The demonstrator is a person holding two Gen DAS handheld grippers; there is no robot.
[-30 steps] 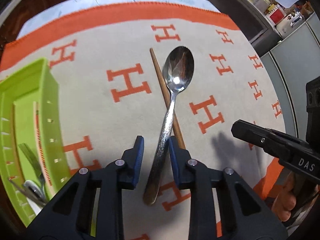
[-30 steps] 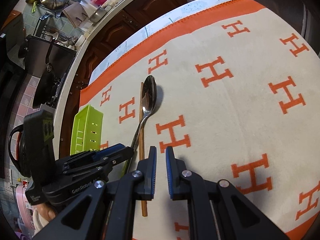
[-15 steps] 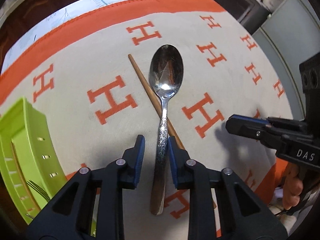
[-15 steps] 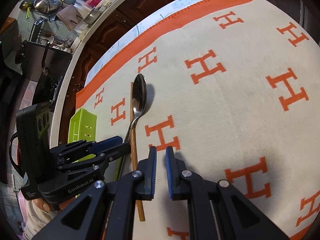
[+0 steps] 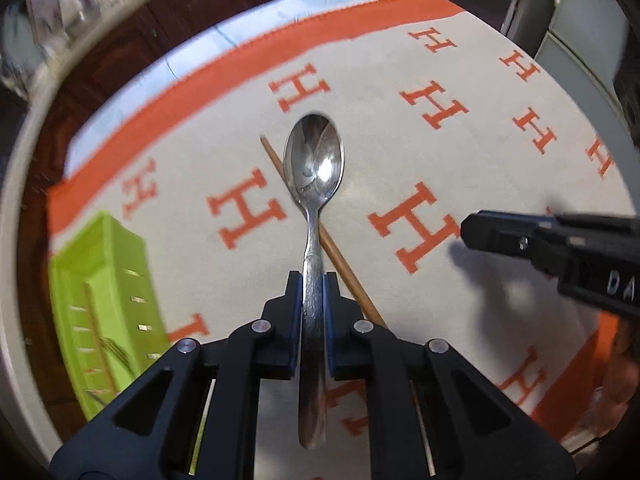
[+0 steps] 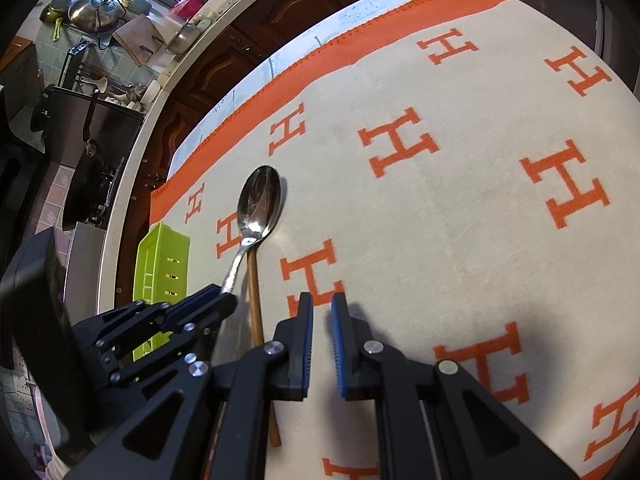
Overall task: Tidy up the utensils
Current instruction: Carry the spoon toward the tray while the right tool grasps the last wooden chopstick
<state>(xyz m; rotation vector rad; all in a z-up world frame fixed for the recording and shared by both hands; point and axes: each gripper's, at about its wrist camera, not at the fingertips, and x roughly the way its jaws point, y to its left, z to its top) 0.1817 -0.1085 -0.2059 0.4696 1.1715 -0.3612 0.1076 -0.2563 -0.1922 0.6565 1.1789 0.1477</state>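
Observation:
A steel spoon (image 5: 314,164) points away from me, bowl up, and my left gripper (image 5: 313,280) is shut on its handle. Under the handle a wooden chopstick (image 5: 344,270) lies slantwise on the cream and orange cloth (image 5: 400,152). A green utensil basket (image 5: 100,280) stands at the left with a fork and a chopstick inside. In the right wrist view the spoon (image 6: 260,204) and chopstick (image 6: 254,292) are left of my right gripper (image 6: 321,304), which is shut on nothing above the cloth. The left gripper (image 6: 224,294) shows there beside the basket (image 6: 164,256).
The right gripper (image 5: 480,232) enters the left wrist view from the right, held by a hand. Beyond the table's far edge are dark wooden cabinets (image 6: 240,60) and a counter with pots (image 6: 92,8). The cloth (image 6: 480,200) spreads wide to the right.
My left gripper has closed onto the spoon handle, which lay loose between open fingers before. The view has swung so the basket sits further off. The right gripper stays shut.

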